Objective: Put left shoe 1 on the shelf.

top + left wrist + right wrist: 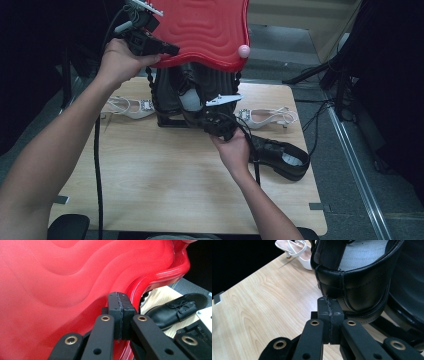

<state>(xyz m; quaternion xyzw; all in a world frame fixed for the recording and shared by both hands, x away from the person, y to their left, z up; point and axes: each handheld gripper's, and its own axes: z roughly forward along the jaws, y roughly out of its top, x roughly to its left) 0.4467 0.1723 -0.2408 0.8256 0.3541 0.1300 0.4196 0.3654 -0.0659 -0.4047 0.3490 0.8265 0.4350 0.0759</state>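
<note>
At the far edge of the pale wooden tabletop (pixel 165 165), a red moulded lid (pixel 205 30) with wavy ridges and a small pink knob (pixel 243 51) is seen raised and tilted above a black case (pixel 172 102). The lid's near rim is met by the left claw (pixel 167 50), whose pads are shown pressed together in the left gripper view (pixel 121 315), flat against the glossy red surface; whether any edge is pinched between them cannot be told.

Beneath the lid, a black leather lace-up shoe (pixel 357 280) is shown at the mouth of the case, its grey insole turned upward. The right claw (pixel 330 320) is seen closed, pads together, right at the shoe's stitched heel; no part of the shoe can be made out between the pads.

A second black shoe (pixel 280 156) lies on the tabletop near the right edge, its long axis running from beside the right hand (pixel 235 150) toward the right edge. Two white strappy sandals (pixel 127 106) (pixel 267 116) lie flanking the case, left and right. The near half of the tabletop is left open, with bare wood between the two forearms.
</note>
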